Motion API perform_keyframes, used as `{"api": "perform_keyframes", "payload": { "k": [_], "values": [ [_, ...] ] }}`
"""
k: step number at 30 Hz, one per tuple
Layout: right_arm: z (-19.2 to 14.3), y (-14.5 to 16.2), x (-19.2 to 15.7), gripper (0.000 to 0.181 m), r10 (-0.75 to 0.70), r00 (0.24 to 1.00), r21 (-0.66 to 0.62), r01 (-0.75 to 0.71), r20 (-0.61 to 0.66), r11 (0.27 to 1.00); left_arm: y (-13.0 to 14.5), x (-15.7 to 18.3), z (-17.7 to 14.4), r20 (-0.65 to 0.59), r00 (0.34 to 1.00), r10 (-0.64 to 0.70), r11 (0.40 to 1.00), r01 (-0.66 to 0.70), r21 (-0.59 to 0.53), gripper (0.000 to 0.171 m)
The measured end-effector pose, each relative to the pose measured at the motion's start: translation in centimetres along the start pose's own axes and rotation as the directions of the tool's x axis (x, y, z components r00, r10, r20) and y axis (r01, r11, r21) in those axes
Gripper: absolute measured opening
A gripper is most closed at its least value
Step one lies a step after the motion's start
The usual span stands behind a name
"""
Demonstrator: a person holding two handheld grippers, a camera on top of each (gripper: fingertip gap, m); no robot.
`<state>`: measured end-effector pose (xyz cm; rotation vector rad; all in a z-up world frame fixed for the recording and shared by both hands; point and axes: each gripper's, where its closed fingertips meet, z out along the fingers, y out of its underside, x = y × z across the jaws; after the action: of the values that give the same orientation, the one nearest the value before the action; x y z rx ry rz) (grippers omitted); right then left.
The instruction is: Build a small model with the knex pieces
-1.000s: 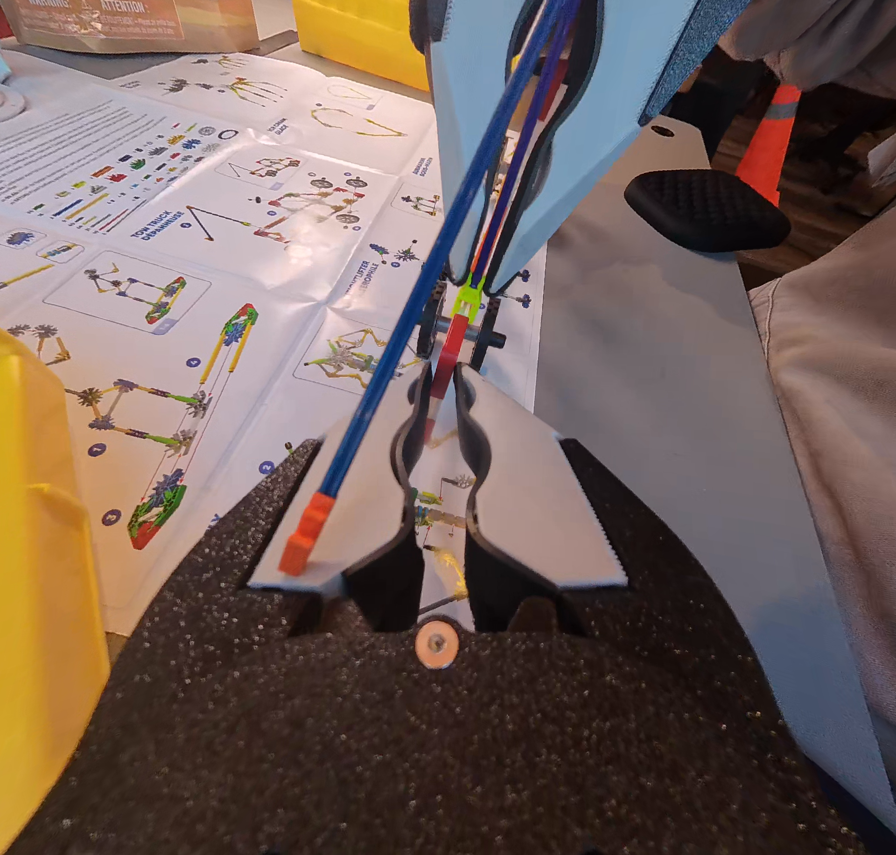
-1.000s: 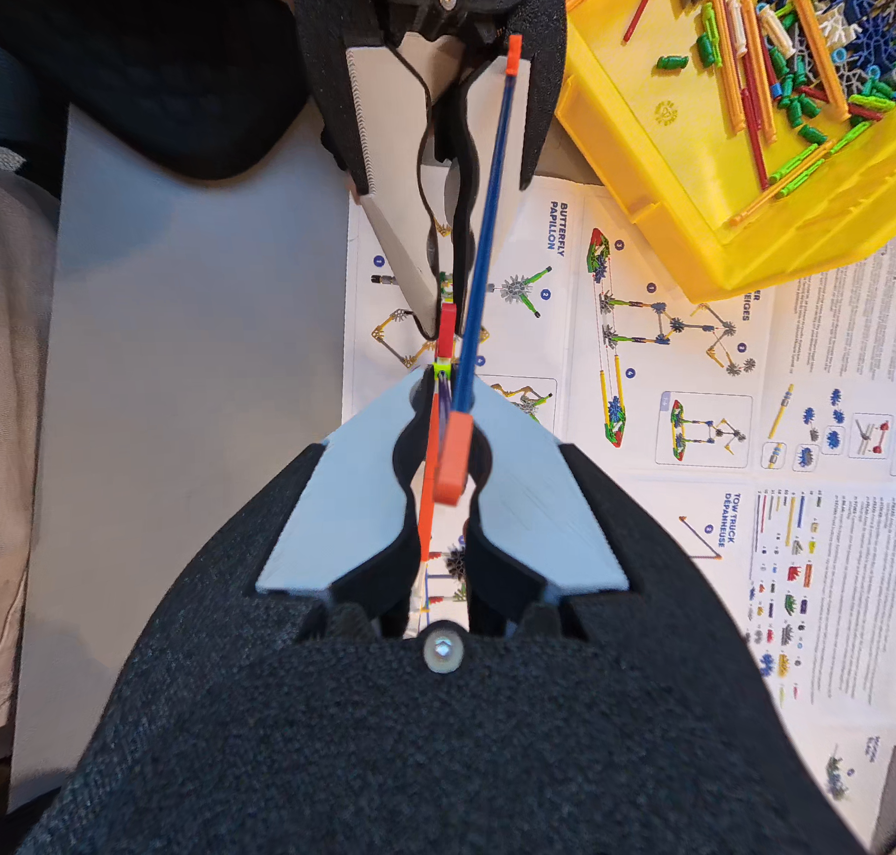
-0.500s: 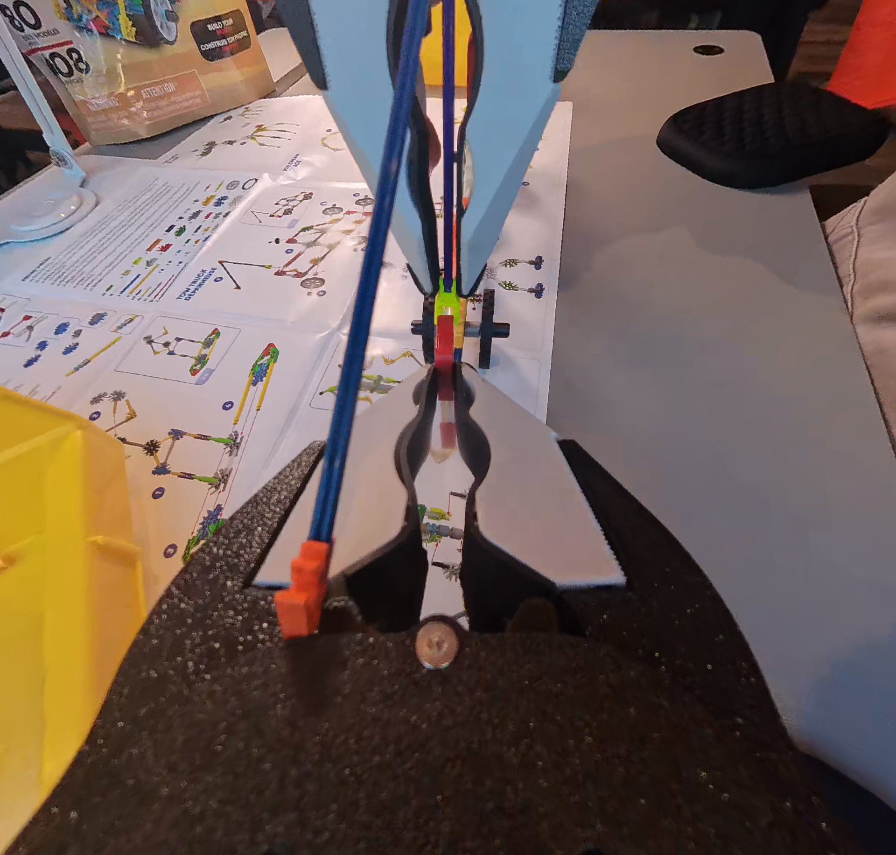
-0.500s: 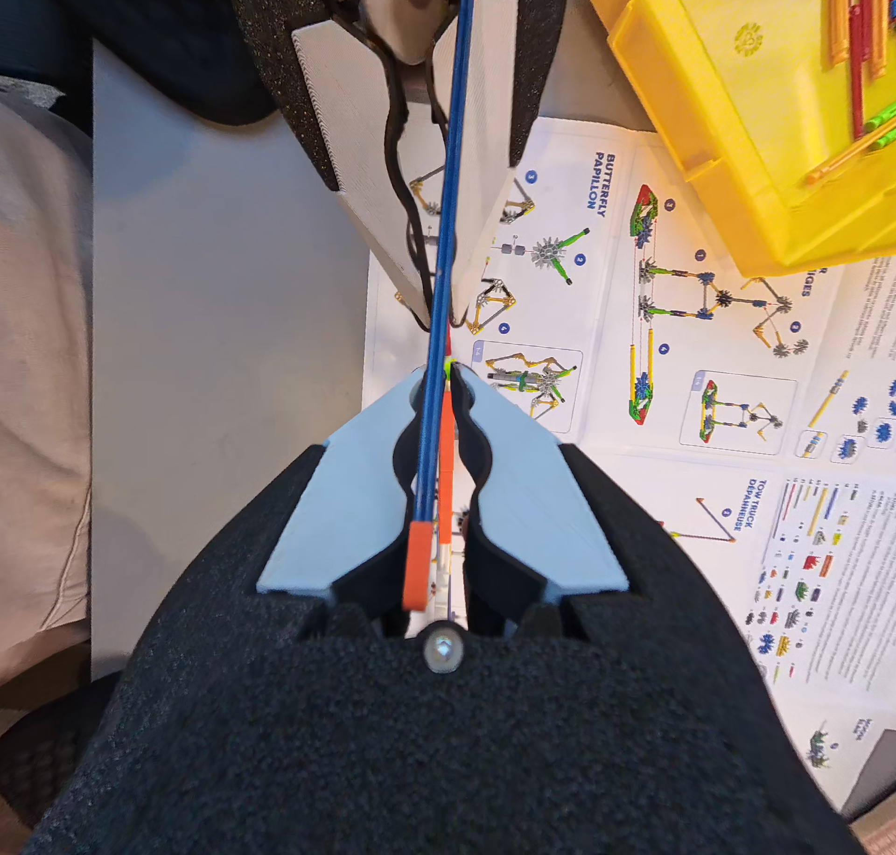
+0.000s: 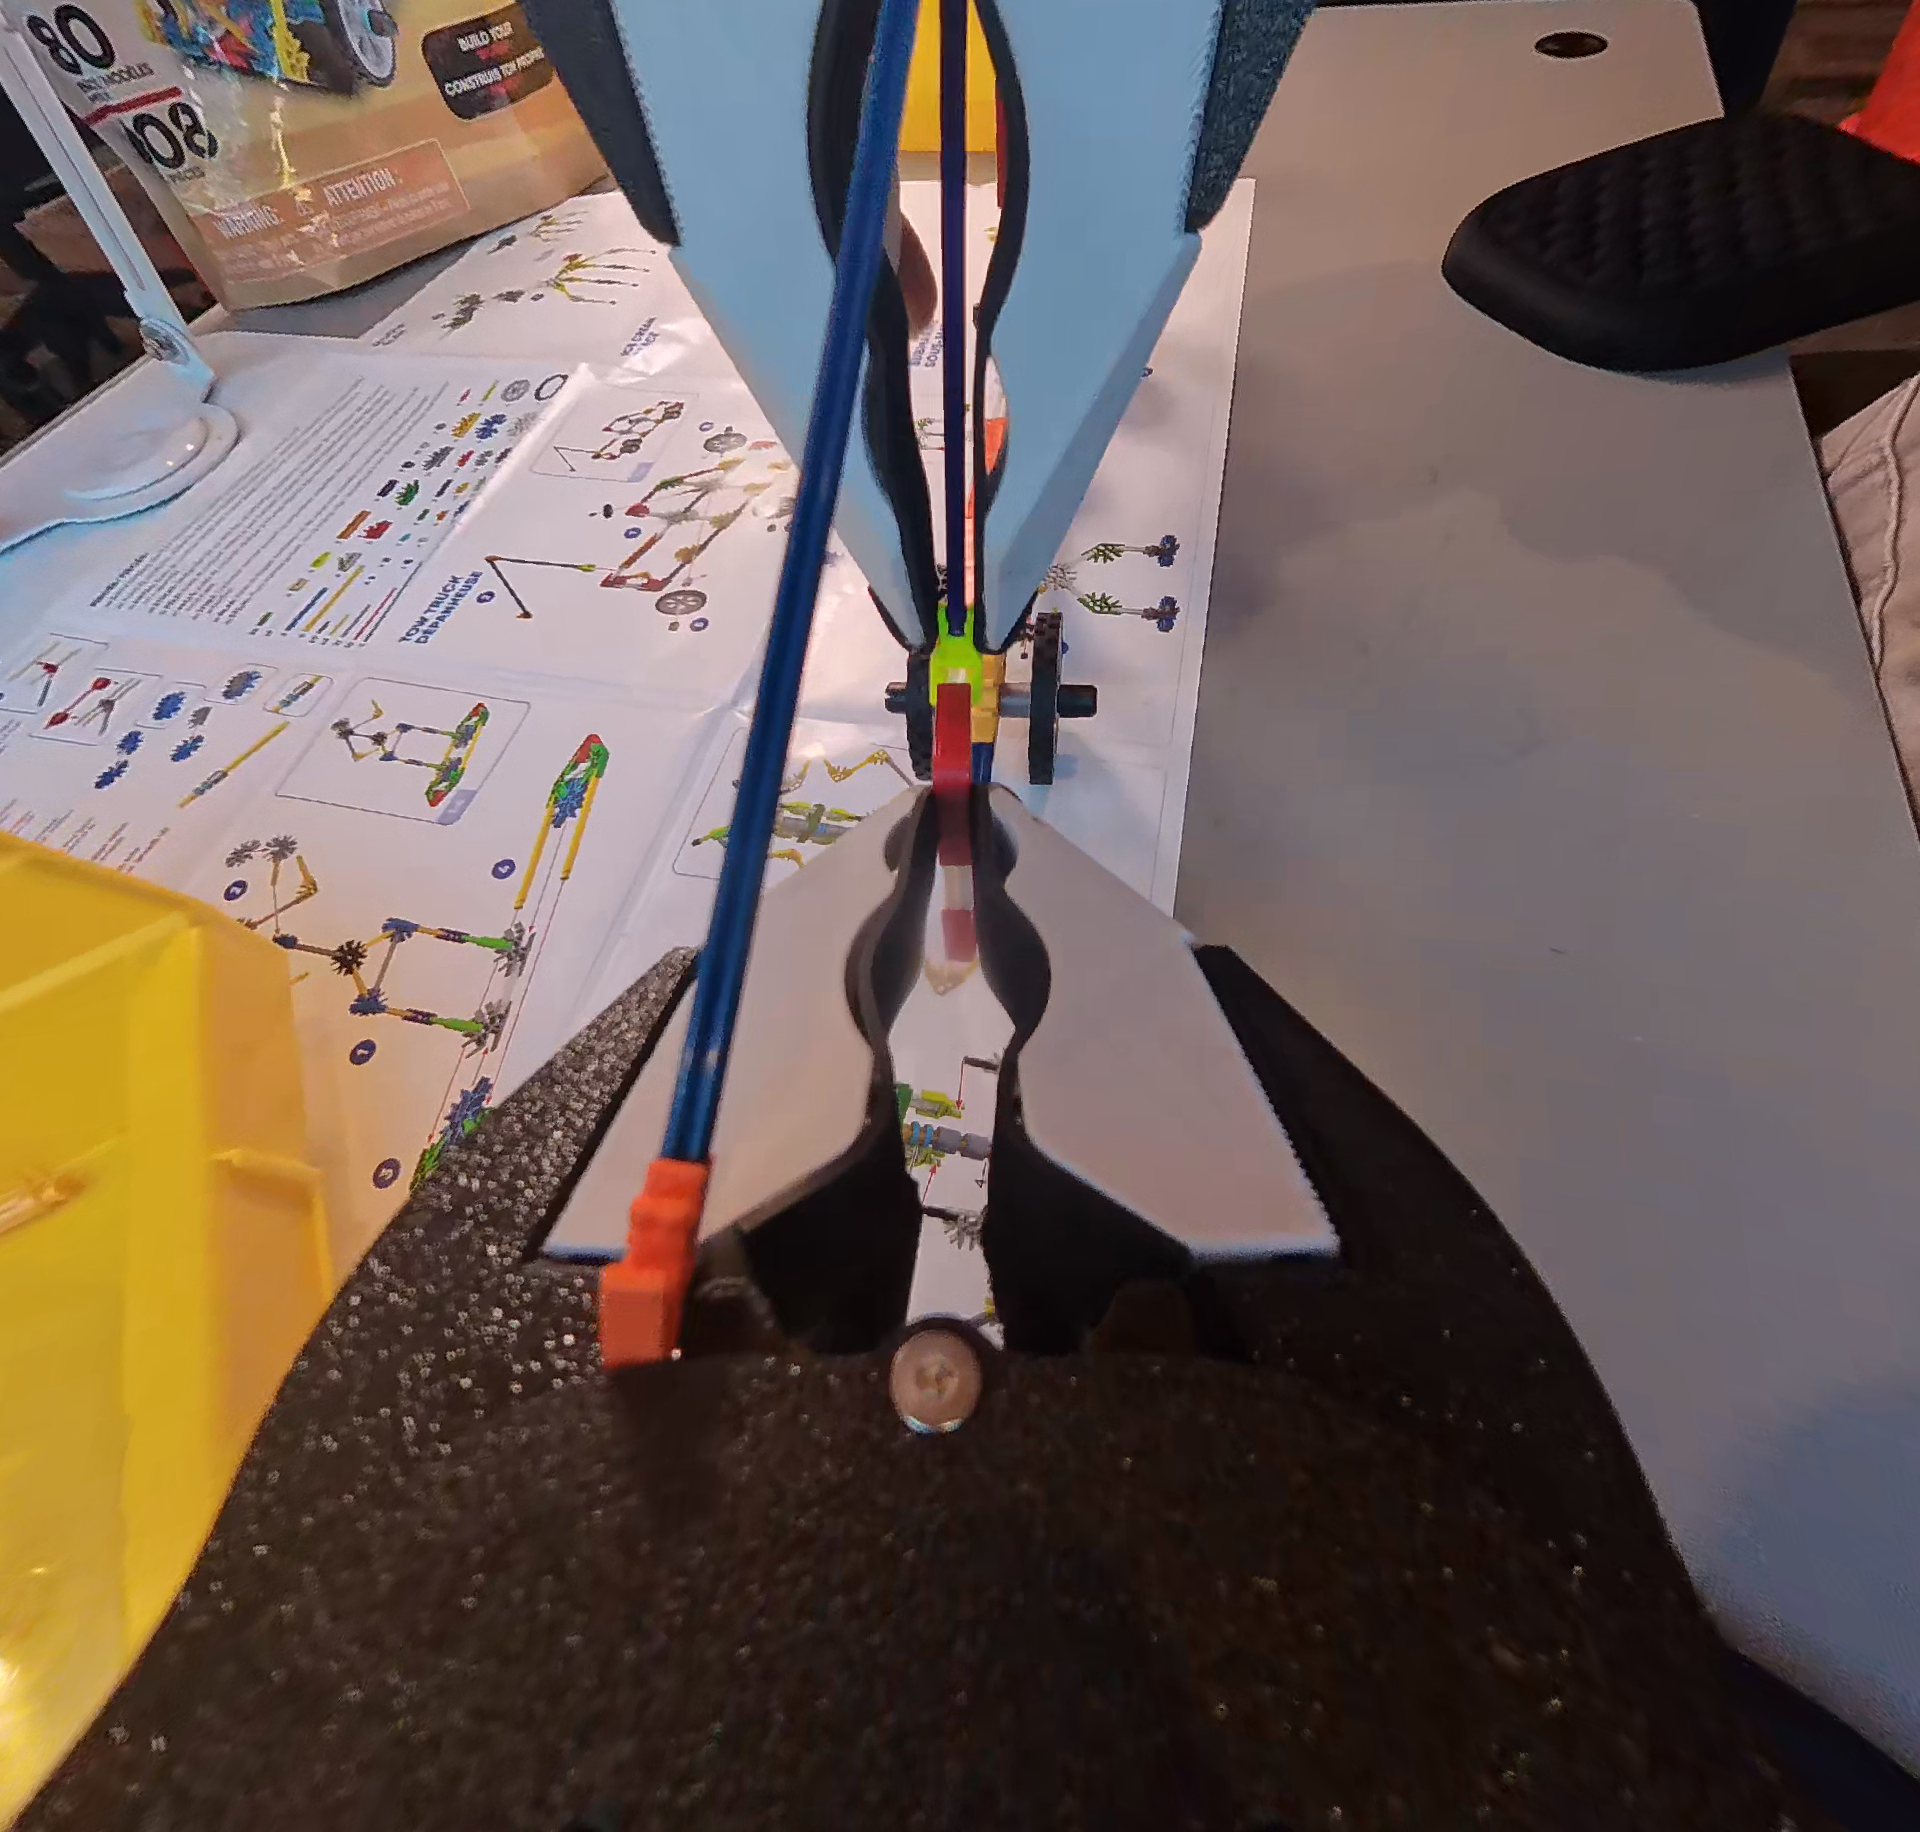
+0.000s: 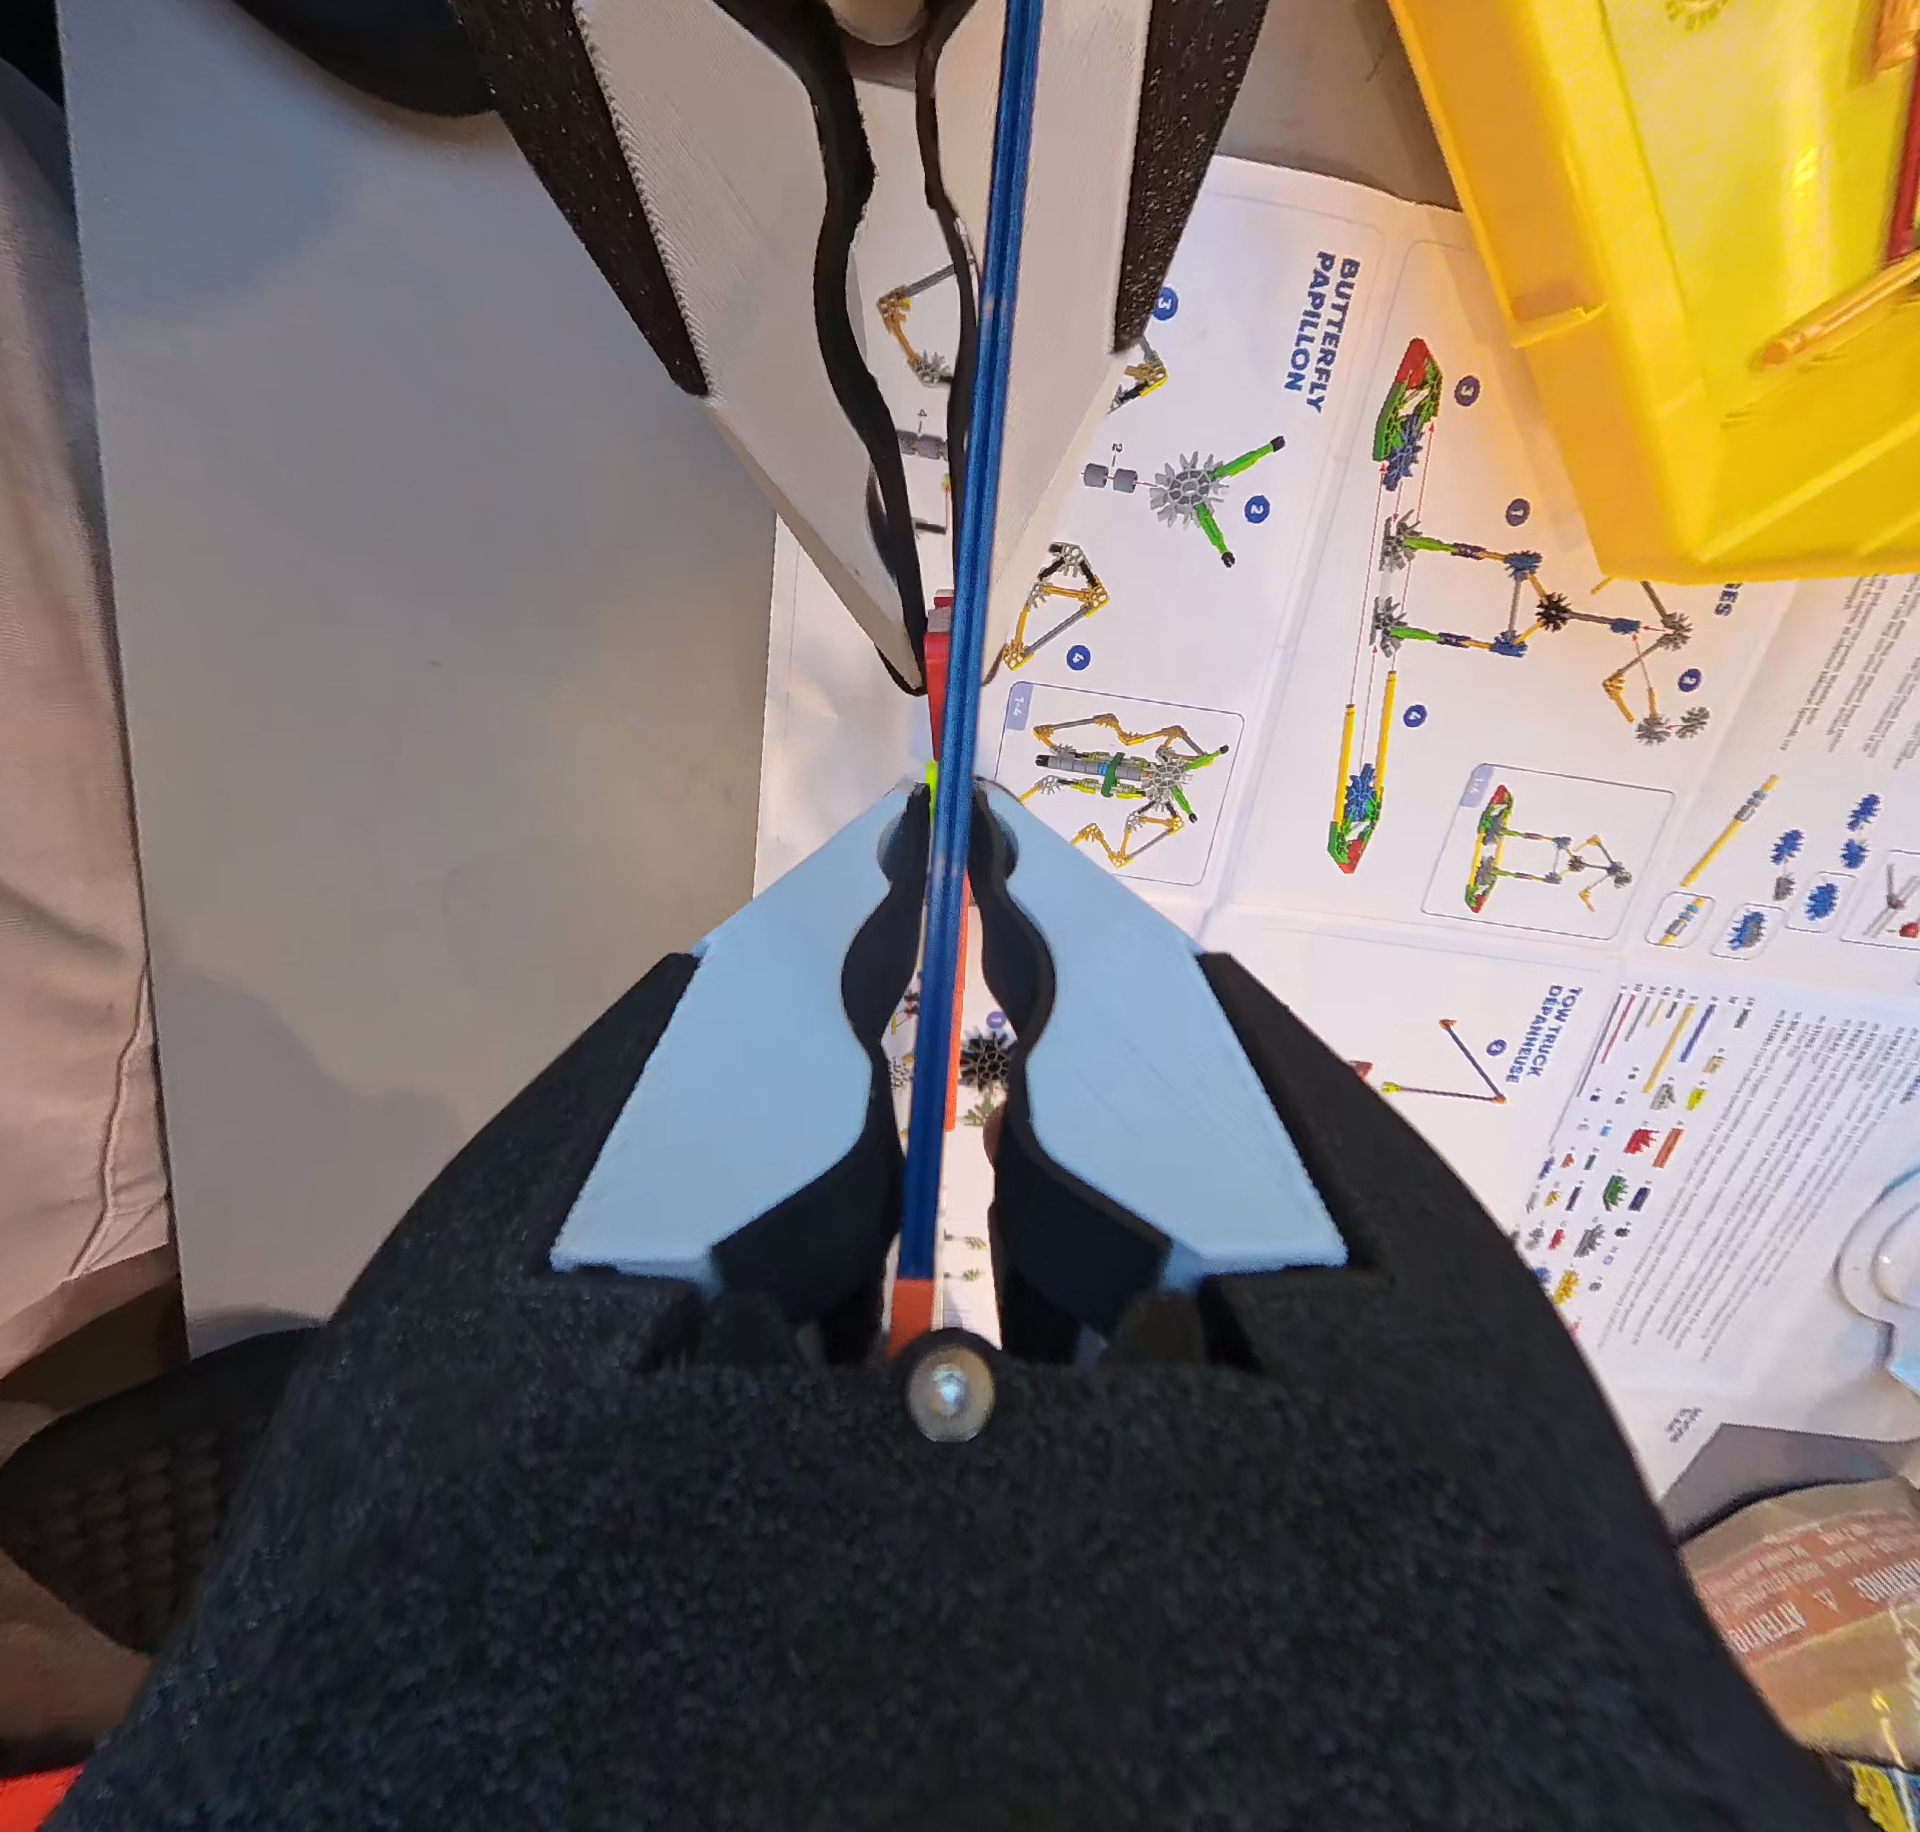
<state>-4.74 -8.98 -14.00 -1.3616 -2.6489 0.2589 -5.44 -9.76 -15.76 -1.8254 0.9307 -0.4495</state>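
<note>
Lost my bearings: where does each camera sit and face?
Left wrist view: on the left gripper, looking across the table toward a box; its fingers clamp the rod model.
Right wrist view: on the right gripper, looking down at the instruction sheet; its fingers clamp the same model.
Shared: rod model, sheet, yellow bin, the opposing gripper.

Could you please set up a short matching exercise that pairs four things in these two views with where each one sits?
Things:
1. red piece
2. orange end cap
3. yellow bin
4. cardboard box

Places:
A. far left corner of the table in the left wrist view
B. pinched at the tips of the left claw
C. over the left claw's left finger, on the long blue rod
D. upper right of the right wrist view, partly over the instruction sheet

Pairs: 1-B, 2-C, 3-D, 4-A
</note>
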Motion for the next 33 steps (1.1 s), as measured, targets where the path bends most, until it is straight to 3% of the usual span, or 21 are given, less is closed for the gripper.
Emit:
{"api": "perform_keyframes", "payload": {
  "k": [9, 15, 21, 27, 33],
  "values": [
    [0.2, 0.0, 0.1, 0.004, 0.021, 0.999, -0.004, -0.021, 0.042, 1.000, -0.1, -0.1, -0.1, -0.010, 0.999, -0.042, 0.999, 0.042, 0.010, 0.000],
    [0.4, -0.1, 0.2, 0.005, 0.061, 0.996, 0.044, -0.064, 0.067, 0.997, 0.0, -0.1, 0.1, -0.020, 0.998, -0.052, 0.999, 0.052, -0.002, 0.001],
    [-0.1, -0.2, 0.9, 0.005, 0.102, 0.994, 0.132, -0.107, 0.044, 0.985, -0.1, -0.7, -0.2, -0.058, 0.990, -0.128, 0.989, 0.132, 0.061, 0.005],
    [-0.2, 0.6, 1.0, 0.005, 0.160, 0.984, 0.174, -0.171, 0.074, 0.970, 1.1, -0.6, -0.4, -0.079, 0.988, -0.133, 0.990, 0.135, 0.027, 0.021],
    [-0.3, 1.1, 0.8, 0.005, 0.123, 0.991, 0.094, -0.127, 0.051, 0.987, -0.2, -0.5, 1.5, -0.036, 0.991, -0.129, 0.991, 0.130, 0.031, 0.005]
  ]
}}
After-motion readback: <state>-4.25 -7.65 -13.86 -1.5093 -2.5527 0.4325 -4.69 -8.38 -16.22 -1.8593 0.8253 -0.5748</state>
